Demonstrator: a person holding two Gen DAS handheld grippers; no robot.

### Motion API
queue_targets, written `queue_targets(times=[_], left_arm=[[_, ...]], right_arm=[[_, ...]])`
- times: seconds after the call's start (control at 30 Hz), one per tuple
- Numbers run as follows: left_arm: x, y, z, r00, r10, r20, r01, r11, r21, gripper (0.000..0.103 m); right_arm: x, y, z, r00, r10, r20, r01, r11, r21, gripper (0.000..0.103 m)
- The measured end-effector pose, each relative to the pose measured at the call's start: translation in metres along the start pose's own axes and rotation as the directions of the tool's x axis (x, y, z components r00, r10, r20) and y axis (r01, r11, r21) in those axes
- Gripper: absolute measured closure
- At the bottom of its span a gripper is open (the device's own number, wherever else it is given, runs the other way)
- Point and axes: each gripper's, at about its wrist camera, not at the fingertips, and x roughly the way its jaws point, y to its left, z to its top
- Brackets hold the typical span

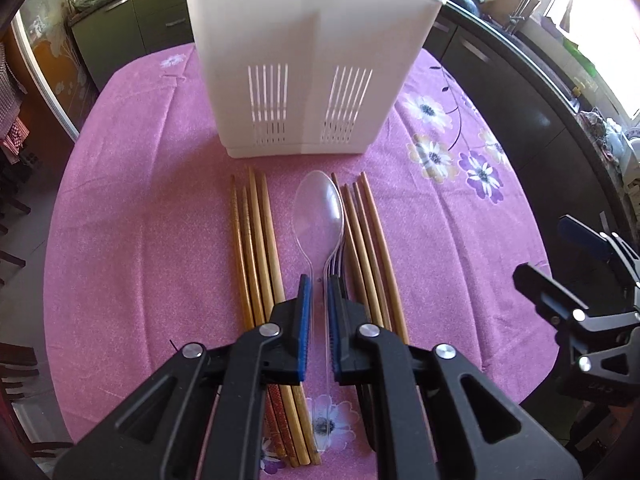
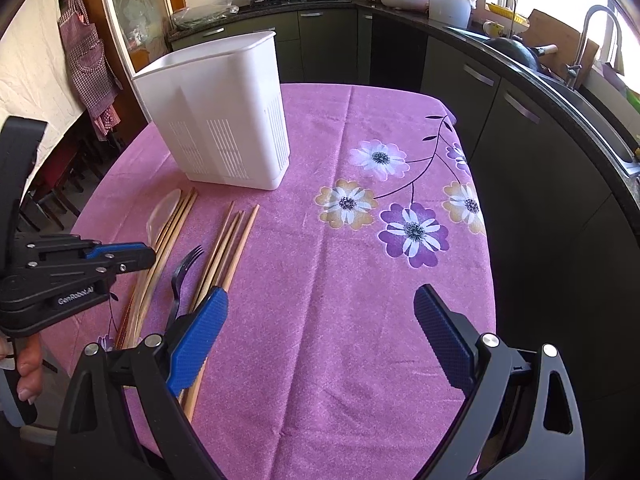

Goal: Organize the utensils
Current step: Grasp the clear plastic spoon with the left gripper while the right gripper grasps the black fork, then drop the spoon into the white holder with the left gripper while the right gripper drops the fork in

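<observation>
My left gripper (image 1: 319, 282) is shut on the handle of a clear plastic spoon (image 1: 318, 208), whose bowl points toward the white slotted utensil holder (image 1: 312, 80). Under the spoon's right edge lies a black fork (image 1: 338, 268). Several wooden chopsticks (image 1: 256, 248) lie on its left, and a second bundle of chopsticks (image 1: 372, 248) on its right. In the right wrist view my right gripper (image 2: 320, 296) hovers open over bare cloth, right of the fork (image 2: 186, 264) and chopsticks (image 2: 232, 240). The left gripper (image 2: 148, 254) holds the spoon (image 2: 164, 210) at the left, and the holder (image 2: 224, 120) stands behind.
The round table wears a pink flowered cloth (image 2: 340, 280). Dark kitchen cabinets and a counter with a sink (image 2: 592, 112) curve round the right side. An apron (image 2: 86, 64) hangs at the back left. A person's fingers (image 2: 28, 364) show at the left edge.
</observation>
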Motion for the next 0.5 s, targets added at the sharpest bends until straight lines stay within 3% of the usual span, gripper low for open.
queue_targets(times=[0.07,0.2,0.3,0.43,0.5], left_arm=[[-0.014,0.004,0.000,0.999,-0.014,0.043,0.014,1.000,-0.010,0.095],[-0.044,0.016,-0.009,0.993,-0.018,0.116,0.020,1.000,-0.014,0.095],[-0.063,0.024,-0.013,0.986,-0.010,0.164,0.012,1.000,-0.013,0.095],[-0.080,0.039,-0.015,0.978,0.005,0.208,0.000,1.000,-0.026,0.095],[-0.085,0.047,-0.019,0.976,0.013,0.216,-0.006,0.999,-0.033,0.095]], right_arm=[[0.001,0.007,0.001,1.000,0.013,-0.010,-0.013,1.000,-0.019,0.014],[0.009,0.030,0.006,0.988,0.125,-0.086,-0.129,0.991,-0.040,0.027],[0.022,0.052,0.009,0.964,0.204,-0.168,-0.215,0.975,-0.049,0.036],[0.045,0.077,0.011,0.937,0.249,-0.247,-0.271,0.961,-0.060,0.062],[0.056,0.085,0.015,0.923,0.269,-0.275,-0.292,0.955,-0.044,0.062]])
